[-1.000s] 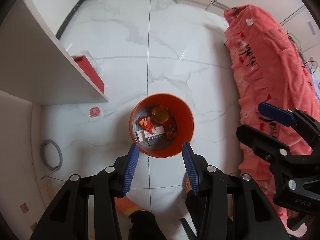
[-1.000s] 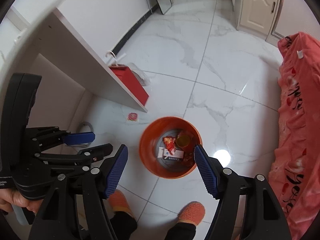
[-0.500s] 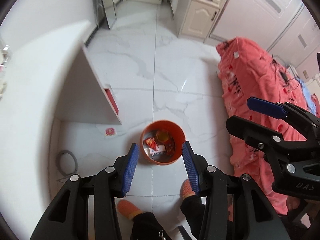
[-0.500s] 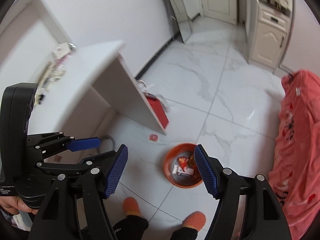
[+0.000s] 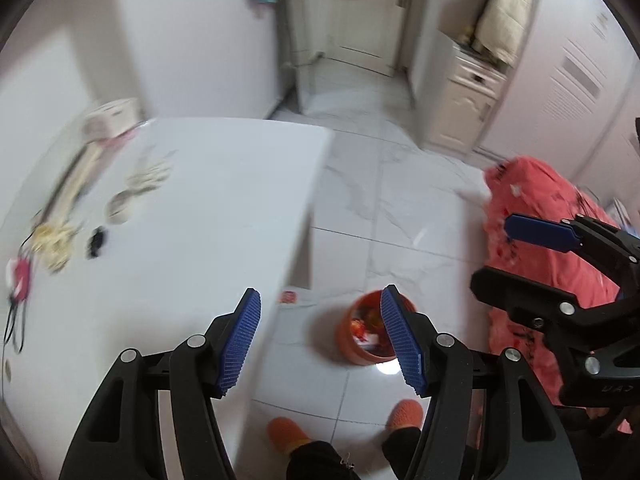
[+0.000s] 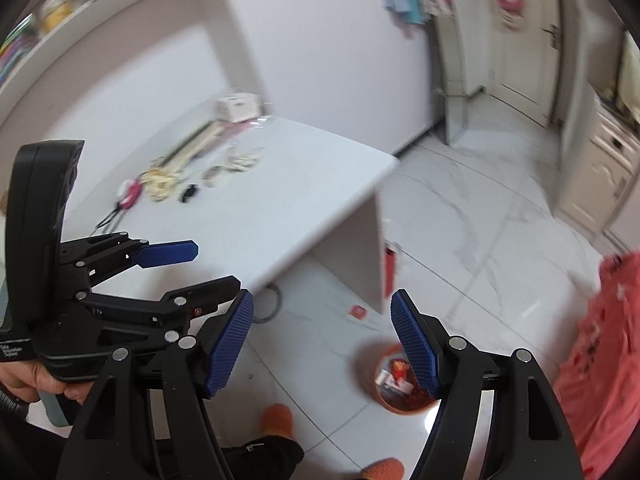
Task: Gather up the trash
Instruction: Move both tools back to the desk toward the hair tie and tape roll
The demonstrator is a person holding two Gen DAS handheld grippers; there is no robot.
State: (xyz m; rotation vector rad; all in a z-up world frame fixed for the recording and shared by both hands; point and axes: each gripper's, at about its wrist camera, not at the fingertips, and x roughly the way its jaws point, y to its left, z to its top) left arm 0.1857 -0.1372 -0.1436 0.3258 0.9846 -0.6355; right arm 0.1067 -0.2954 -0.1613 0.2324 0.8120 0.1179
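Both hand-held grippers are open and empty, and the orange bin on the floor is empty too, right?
Not quite. The orange bin already holds trash, as the left wrist view shows. The left hand-held gripper and right hand-held gripper are indeed open and empty.

The round orange plastic trash bin (image 5: pixel 362 338) stands on the white marble tile floor (image 5: pixel 400 216) with wrappers inside it. The big white table (image 5: pixel 192 216) is at the bin's 9 o'clock. A small red wrapper (image 5: pixel 288 297) lies on the floor between the table and the bin. The bed with the red cloth cover (image 5: pixel 536 248) is at the bin's 3 o'clock. Small bits of clutter (image 6: pixel 192 176) lie on the far left part of the table. Two orange slippers (image 5: pixel 286 432) are at the bin's 6 o'clock.
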